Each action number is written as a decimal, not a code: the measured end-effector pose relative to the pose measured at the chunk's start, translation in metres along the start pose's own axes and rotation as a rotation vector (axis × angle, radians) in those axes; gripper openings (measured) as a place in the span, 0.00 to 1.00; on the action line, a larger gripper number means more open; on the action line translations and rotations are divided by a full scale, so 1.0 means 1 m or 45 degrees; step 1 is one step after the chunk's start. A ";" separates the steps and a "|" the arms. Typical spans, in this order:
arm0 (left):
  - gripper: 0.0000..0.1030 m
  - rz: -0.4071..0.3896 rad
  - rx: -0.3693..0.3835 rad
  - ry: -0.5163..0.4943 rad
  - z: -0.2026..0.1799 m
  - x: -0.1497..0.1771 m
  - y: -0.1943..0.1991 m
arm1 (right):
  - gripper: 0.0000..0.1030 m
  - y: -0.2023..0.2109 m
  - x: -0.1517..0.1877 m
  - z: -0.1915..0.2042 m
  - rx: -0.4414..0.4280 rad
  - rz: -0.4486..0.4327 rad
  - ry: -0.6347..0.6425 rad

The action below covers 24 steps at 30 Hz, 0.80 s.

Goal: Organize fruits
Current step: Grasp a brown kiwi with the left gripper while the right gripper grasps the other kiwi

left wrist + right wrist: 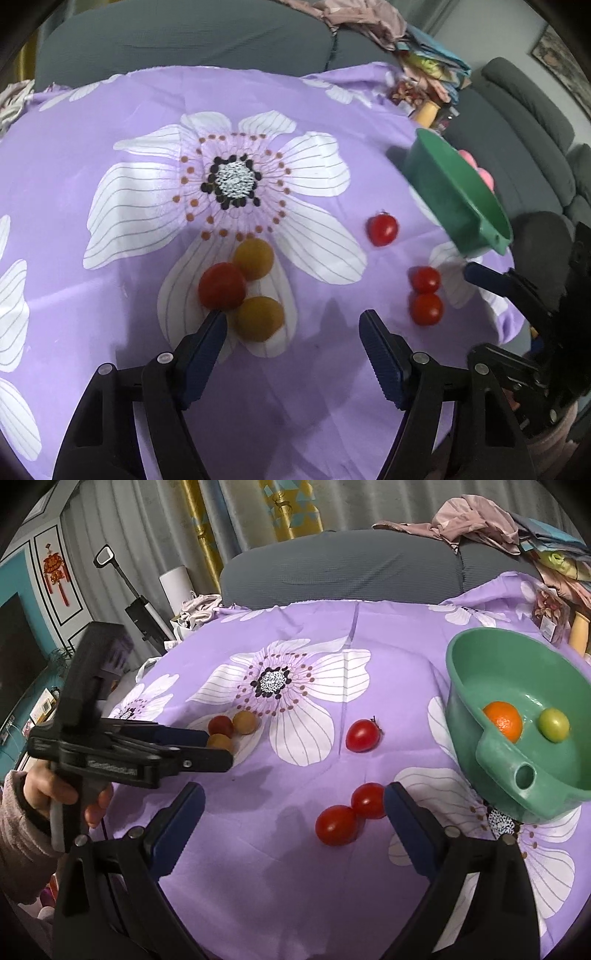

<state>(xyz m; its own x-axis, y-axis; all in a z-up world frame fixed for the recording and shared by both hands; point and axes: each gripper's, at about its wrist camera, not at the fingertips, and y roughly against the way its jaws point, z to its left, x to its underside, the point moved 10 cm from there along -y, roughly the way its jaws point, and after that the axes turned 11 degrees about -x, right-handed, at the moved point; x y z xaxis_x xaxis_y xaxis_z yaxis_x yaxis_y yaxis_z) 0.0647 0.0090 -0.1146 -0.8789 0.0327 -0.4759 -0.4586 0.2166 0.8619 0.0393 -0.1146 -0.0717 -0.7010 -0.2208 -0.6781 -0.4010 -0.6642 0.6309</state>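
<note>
On the purple flowered cloth (110, 122) lie a red tomato (222, 286) and two yellow ones (253, 258) in a cluster. My left gripper (293, 321) is open; the nearer yellow tomato (259, 318) sits between its fingers, against the left one. A lone red tomato (362, 735) lies mid-cloth. My right gripper (295, 794) is open, with two red tomatoes (369, 800) just inside its right finger. A green bowl (458, 686) at the right holds an orange (503, 720) and a green fruit (553, 724).
A grey sofa (332, 565) stands behind the table with piled clothes (476, 520) on its back. A hand and sleeve (33, 805) hold the left gripper at the left. Clutter and a bottle (428, 110) lie past the bowl at the cloth's right edge.
</note>
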 end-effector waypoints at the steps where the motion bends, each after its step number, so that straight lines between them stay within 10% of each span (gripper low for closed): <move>1: 0.68 0.002 -0.010 -0.008 0.001 -0.001 -0.001 | 0.95 0.000 0.000 0.000 -0.002 0.001 -0.001; 15: 0.26 -0.017 -0.167 -0.123 0.021 -0.002 -0.007 | 0.95 -0.018 0.006 -0.005 -0.056 0.029 -0.071; 24: 0.25 -0.086 -0.082 -0.055 0.024 -0.004 0.008 | 0.95 -0.033 -0.002 0.001 -0.083 0.069 -0.072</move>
<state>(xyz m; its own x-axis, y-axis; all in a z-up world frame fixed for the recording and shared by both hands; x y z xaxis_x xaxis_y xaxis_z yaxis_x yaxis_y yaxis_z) 0.0676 0.0341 -0.1103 -0.8399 0.0626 -0.5391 -0.5253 0.1562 0.8365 0.0532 -0.0914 -0.0900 -0.7537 -0.2183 -0.6199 -0.3237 -0.6976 0.6392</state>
